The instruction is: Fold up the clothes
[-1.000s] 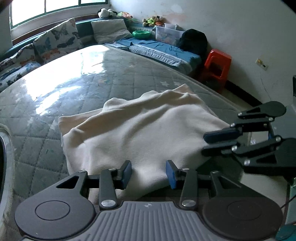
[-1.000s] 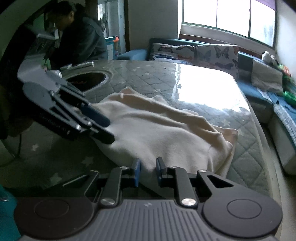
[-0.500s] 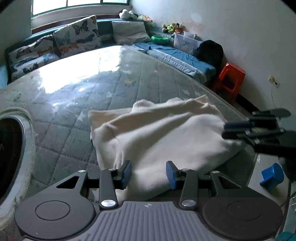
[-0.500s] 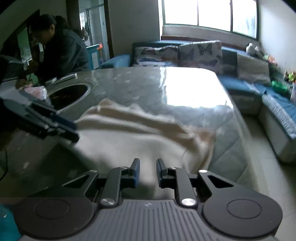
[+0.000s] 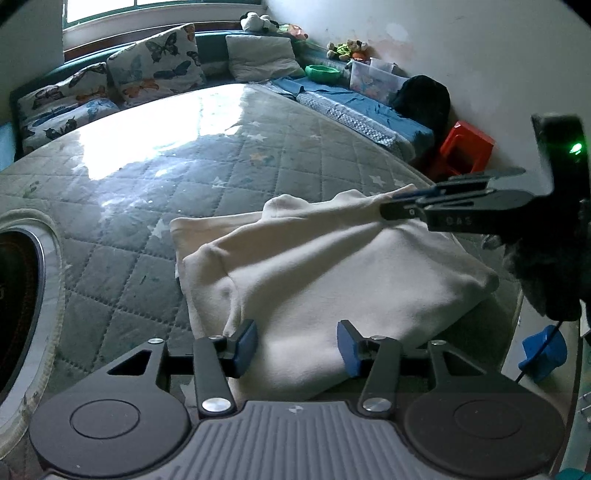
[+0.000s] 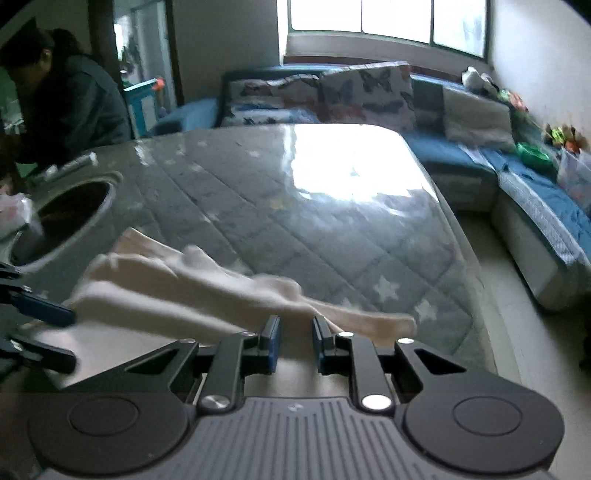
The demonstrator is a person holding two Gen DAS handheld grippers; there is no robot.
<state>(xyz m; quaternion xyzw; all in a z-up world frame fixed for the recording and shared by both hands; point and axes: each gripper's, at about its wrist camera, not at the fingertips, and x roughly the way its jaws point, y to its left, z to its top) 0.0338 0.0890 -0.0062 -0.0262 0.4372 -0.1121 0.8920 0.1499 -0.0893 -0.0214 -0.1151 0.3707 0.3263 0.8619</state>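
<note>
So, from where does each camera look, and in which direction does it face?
Left wrist: sits on the left gripper, faces across the cream garment toward the butterfly cushions; own open fingers show, and the right gripper at the garment's far corner.
Right wrist: sits on the right gripper, faces over the quilted table toward the window; own fingers show.
Shared: garment, table, cushions, each other's gripper.

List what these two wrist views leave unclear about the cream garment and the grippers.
- Left wrist view: the cream garment's near edge is hidden behind the left gripper.
- Right wrist view: the garment is motion-blurred; whether the right gripper pinches it cannot be told.
- Garment type: unclear, folded.
</note>
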